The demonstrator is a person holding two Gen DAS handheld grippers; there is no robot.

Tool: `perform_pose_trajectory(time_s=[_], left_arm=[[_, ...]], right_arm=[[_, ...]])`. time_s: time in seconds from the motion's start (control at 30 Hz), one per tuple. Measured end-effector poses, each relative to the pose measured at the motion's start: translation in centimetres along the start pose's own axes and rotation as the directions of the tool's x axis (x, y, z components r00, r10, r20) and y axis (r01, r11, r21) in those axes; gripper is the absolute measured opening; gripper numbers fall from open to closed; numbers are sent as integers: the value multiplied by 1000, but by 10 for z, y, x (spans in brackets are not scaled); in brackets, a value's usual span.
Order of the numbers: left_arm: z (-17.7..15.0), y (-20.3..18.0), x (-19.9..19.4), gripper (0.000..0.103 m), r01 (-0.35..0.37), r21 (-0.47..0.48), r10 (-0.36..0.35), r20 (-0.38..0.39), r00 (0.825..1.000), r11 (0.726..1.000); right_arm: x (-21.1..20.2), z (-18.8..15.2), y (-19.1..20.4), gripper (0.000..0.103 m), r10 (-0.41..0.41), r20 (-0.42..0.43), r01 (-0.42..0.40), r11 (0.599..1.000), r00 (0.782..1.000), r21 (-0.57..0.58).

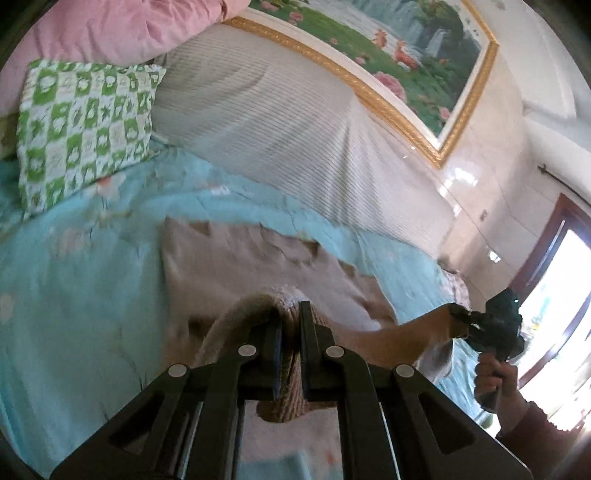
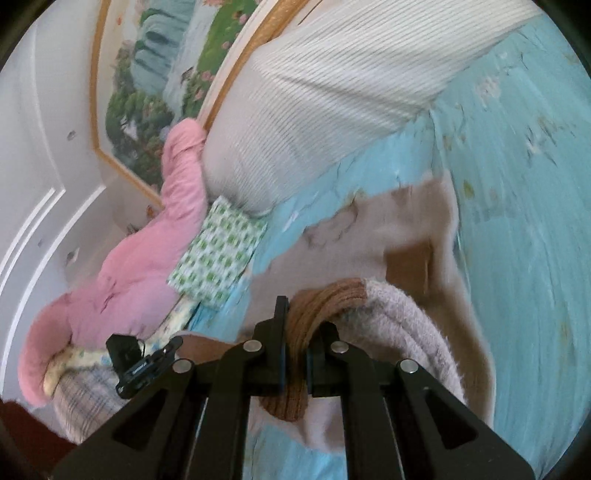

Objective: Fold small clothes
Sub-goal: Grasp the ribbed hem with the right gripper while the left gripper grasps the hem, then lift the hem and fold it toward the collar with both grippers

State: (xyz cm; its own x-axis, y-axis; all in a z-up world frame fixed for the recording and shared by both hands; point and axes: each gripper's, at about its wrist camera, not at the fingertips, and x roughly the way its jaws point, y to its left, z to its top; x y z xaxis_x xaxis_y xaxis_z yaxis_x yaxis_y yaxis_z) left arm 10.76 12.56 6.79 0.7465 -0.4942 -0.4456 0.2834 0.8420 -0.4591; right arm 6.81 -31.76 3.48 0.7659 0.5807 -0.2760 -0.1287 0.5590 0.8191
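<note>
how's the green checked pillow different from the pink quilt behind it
The green checked pillow is patterned in green and white squares; the pink quilt is plain pink. The pillow is a small flat rectangle; the quilt is a much larger, bulky heap. The pillow lies on the blue bedspread; the quilt is piled behind it, by the wall. Both are soft bedding on the same bed.

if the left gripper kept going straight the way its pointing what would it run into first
Probably the rest of the tan sweater lying on the blue bedspread; the left gripper is already shut on its ribbed edge. Depth is unclear through the fisheye blur.
</note>
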Motion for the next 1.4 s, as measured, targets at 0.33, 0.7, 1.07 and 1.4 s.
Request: perform_pose_trajectory(time_s=[0.33, 0.7, 1.07, 1.4], left_arm=[[62, 43, 106, 5, -107, -37, 106, -35, 994, 994], [62, 105, 208, 11, -247, -98, 224, -200, 954, 964], [24, 55, 139, 24, -112, -38, 100, -231, 968, 993], [-12, 7, 184, 33, -21, 80, 50, -382, 923, 997]], right_arm=[[88, 83, -42, 8, -115, 11, 114, 992, 993, 62], [152, 96, -99, 10, -351, -79, 357, 930, 933, 85], [104, 78, -67, 60, -311, 2, 310, 949, 950, 61], [187, 2, 10, 60, -205, -432, 52, 939, 878, -339]])
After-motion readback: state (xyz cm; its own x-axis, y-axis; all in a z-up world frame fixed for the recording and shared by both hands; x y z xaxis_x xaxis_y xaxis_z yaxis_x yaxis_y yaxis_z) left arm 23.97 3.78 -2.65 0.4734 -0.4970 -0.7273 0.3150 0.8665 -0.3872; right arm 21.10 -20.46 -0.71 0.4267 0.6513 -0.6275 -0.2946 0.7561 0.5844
